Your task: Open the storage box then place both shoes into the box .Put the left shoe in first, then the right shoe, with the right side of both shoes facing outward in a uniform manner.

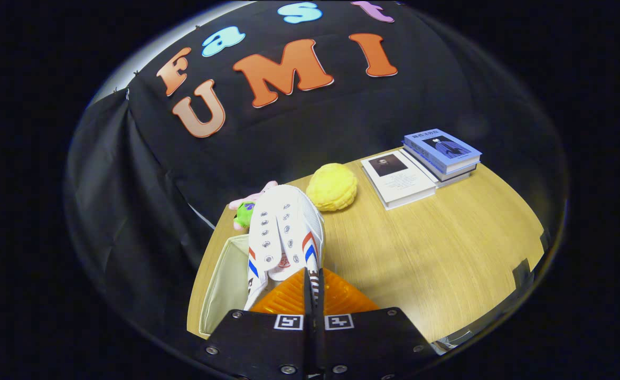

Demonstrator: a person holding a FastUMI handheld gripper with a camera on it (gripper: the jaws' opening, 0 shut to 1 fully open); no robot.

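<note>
I've got the white sneaker [284, 232] pinched by its heel edge, gripper [313, 285] fingers clamped narrow on it. Its long axis runs away from me, toe far, hanging above the open storage box [220, 285] just left, so left and down it goes.

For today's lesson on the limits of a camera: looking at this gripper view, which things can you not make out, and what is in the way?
- Storage box interior: hidden by the white shoe held above it.
- Shoe's heel: hidden behind the gripper fingers shut on it.
- Small pink-and-green toy: mostly behind the shoe.
- Lower books in the stack: covered by the top book.
</note>
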